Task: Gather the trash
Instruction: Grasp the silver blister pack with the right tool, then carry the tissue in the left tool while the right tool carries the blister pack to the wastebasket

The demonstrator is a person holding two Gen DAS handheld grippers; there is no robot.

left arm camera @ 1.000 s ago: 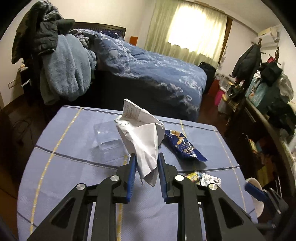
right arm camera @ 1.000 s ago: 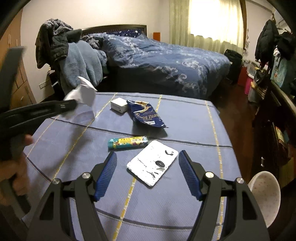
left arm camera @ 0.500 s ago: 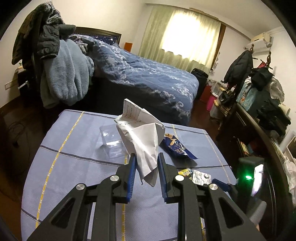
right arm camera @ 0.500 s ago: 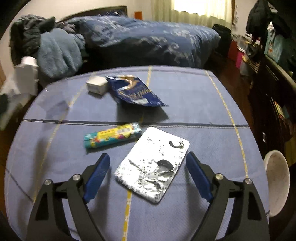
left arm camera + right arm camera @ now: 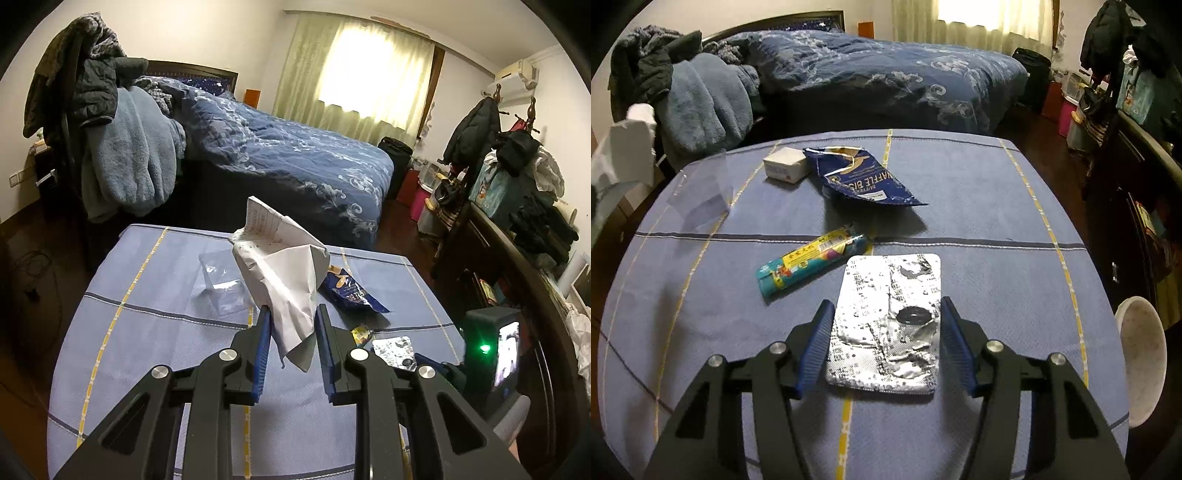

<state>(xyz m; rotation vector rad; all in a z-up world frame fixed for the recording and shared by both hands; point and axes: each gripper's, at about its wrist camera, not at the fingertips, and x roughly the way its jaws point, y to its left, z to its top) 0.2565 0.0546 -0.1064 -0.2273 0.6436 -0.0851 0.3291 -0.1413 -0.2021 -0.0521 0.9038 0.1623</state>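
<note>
**Right gripper closing over the foil pack**

Fingers [image 5: 817,343] of the right gripper [image 5: 886,345] stand on either side of the foil pack [image 5: 886,325], which lies flat on the table [image 5: 979,221]. Its jaws are closing, with the pack between them; the pads sit just beside its long edges and do not look to press yet. The pack's long axis runs away from the camera, roughly in line with the fingers, so the jaws close across its short width. Being thin and flat, it will probably need the pad tips down at cloth level to catch its edges.

Clamped in the left gripper [image 5: 291,332], clear of the table, is a crumpled paper [image 5: 284,273].

Beyond the pack lie a tube [image 5: 812,260], a blue wrapper [image 5: 860,181] and a small box [image 5: 785,168], all nearer the right gripper's line.
</note>
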